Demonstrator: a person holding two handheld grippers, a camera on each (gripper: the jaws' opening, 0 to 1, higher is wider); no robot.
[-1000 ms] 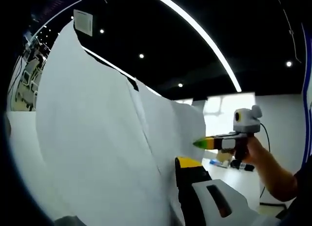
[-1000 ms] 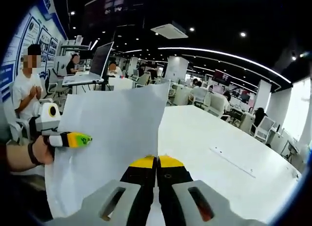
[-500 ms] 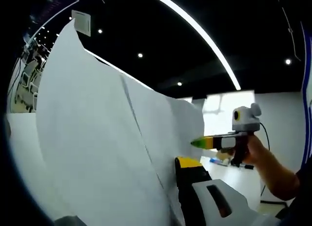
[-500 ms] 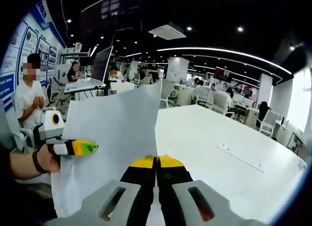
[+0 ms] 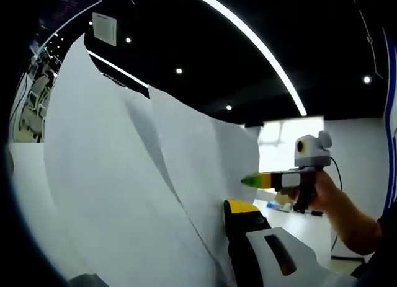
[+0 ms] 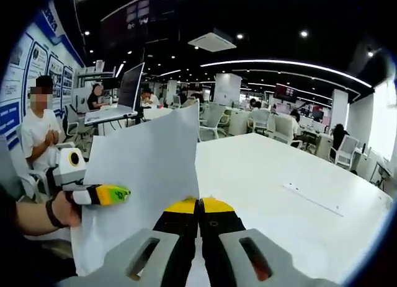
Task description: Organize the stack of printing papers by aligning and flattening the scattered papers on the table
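Several white sheets of paper are held up off the white desk between the two grippers. From the right gripper view the stack stands nearly upright above the desk's near edge, its top corner rising toward the ceiling lights, and the right gripper has its yellow-tipped jaws pressed together on the lower right edge of the paper. That same view shows the left gripper entering from the left in a person's hand, its green-and-yellow tips laid against the sheets' left side; whether those jaws grip the paper I cannot tell. Seated people and a laptop sit far back at the desk's far end.

From the left gripper view the paper looms close, showing creases and overlapping, uneven top edges. One jaw of the left gripper shows beside the sheets, and the right gripper touches the paper's far edge.
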